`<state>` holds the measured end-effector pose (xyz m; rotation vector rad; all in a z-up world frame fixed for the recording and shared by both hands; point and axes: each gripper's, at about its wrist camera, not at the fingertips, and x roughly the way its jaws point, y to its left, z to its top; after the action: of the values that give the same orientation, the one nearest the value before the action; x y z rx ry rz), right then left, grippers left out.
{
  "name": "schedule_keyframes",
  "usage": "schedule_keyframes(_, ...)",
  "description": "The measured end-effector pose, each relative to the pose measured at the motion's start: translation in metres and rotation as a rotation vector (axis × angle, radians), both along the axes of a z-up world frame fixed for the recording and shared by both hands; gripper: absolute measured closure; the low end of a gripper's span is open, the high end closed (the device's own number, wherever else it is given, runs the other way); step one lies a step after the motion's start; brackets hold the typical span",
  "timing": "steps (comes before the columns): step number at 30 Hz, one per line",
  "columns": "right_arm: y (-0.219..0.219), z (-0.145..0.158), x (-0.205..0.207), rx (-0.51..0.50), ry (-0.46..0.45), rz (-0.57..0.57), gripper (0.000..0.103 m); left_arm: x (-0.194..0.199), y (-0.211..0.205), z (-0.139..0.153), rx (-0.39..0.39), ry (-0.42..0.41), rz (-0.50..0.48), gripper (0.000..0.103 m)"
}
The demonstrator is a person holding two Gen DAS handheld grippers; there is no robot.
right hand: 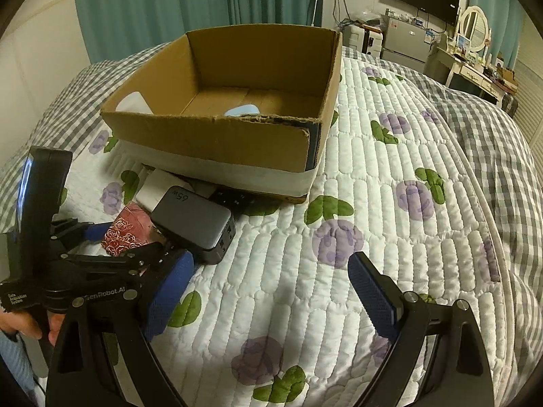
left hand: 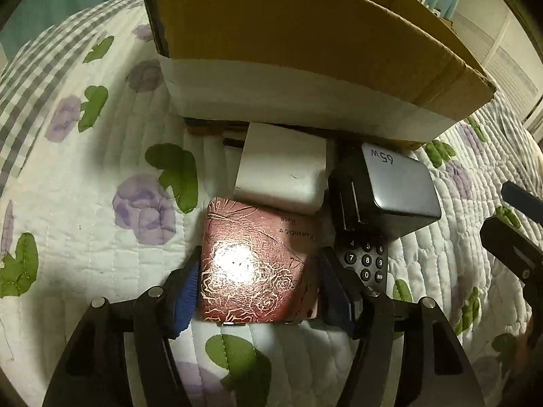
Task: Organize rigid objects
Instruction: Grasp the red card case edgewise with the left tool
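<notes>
A soft quilt (left hand: 85,203) with purple flowers and green leaves covers the bed. On the left side, the left gripper (left hand: 258,285) has its two blue pads on both sides of a red box with gold roses (left hand: 258,264). The pads look like they touch the sides of the box, and the box lies flat on the quilt. In the right wrist view the same red box (right hand: 125,230) sits between the left gripper's fingers (right hand: 98,230).

Just past the red box is a white block (left hand: 281,169). It touches the far edge of the red box. To the right of it is a black charger (left hand: 390,186) with "65W" written on top. The charger lies partly on a black remote with number buttons (left hand: 366,257). All four things sit close together in front of a big cardboard box (left hand: 305,40) with a white band along the bottom.

In the right wrist view the cardboard box (right hand: 210,135) is open on top. Inside it are a white thing (right hand: 134,103) by the left wall and a pale blue thing (right hand: 242,110) near the front wall.

Farther right, the right gripper (right hand: 271,295) hangs over the bare quilt with its blue pads wide apart and nothing between them. At the far right stand a desk (right hand: 471,68) with a round mirror (right hand: 473,27).
</notes>
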<state>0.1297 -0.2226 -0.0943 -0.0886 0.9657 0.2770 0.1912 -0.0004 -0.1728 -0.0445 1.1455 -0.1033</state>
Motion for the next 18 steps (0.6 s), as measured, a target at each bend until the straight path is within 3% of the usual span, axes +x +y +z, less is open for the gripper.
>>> schedule_keyframes(4, -0.003, 0.002, -0.001, 0.019, -0.004, -0.006, 0.010, -0.008, -0.014, 0.017, 0.014, -0.031, -0.001, 0.067)
schedule_keyframes(6, -0.005, 0.003, -0.001, 0.028, -0.006, -0.011, 0.010, -0.013, -0.015, 0.028, 0.001, -0.049, -0.007, 0.076)
schedule_keyframes(10, -0.009, 0.006, -0.002, 0.050, -0.013, -0.021, 0.010, -0.017, -0.029, 0.042, -0.120, -0.056, -0.064, 0.083)
schedule_keyframes(11, -0.010, 0.006, -0.002, 0.052, -0.012, -0.024, 0.010, -0.015, -0.032, 0.037, -0.106, -0.056, -0.069, 0.083)
schedule_keyframes(13, -0.011, 0.006, -0.002, 0.055, -0.011, -0.029, 0.010, -0.016, -0.044, 0.029, -0.001, -0.074, -0.066, 0.093)
schedule_keyframes(18, -0.010, 0.006, -0.002, 0.063, -0.011, -0.024, 0.010, -0.026, -0.039, 0.047, -0.005, -0.141, -0.042, 0.093)
